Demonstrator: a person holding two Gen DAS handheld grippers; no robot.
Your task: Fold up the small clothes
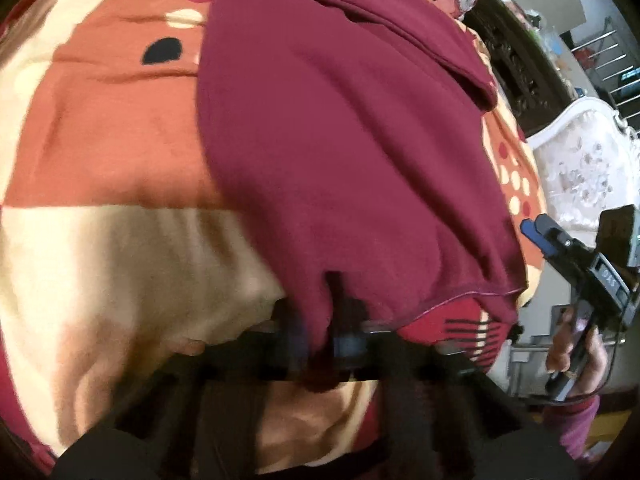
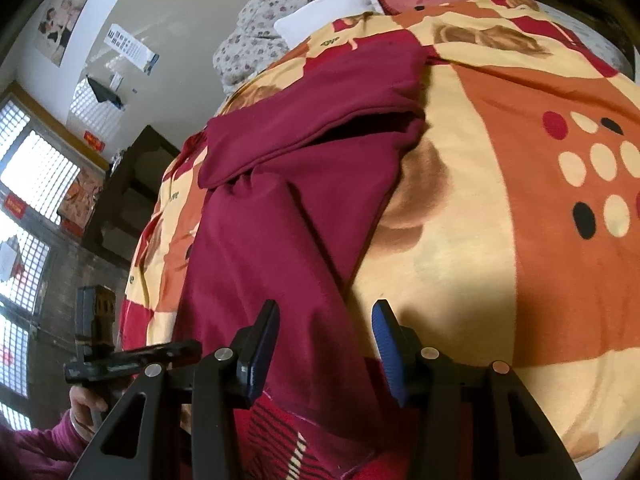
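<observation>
A maroon garment [image 1: 340, 152] lies spread on a patterned bed blanket [image 1: 120, 140]; it also shows in the right wrist view [image 2: 280, 208], with a folded sleeve near its far end. My left gripper [image 1: 328, 332] is shut on the garment's near hem, the cloth bunched between its blurred fingers. My right gripper [image 2: 326, 352] is open, its blue-padded fingers [image 2: 388, 356] straddling the near hem without pinching it. The right gripper also shows at the right edge of the left wrist view [image 1: 536, 232], and the left gripper's body at the lower left of the right wrist view [image 2: 120, 356].
The orange, cream and red blanket [image 2: 500, 220] covers the bed. Pillows [image 2: 344, 4] lie at the head. A dark wooden cabinet [image 2: 128, 200] stands to the left of the bed, windows [image 2: 36, 184] beyond. A white padded headboard-like piece [image 1: 580, 160] stands to the right.
</observation>
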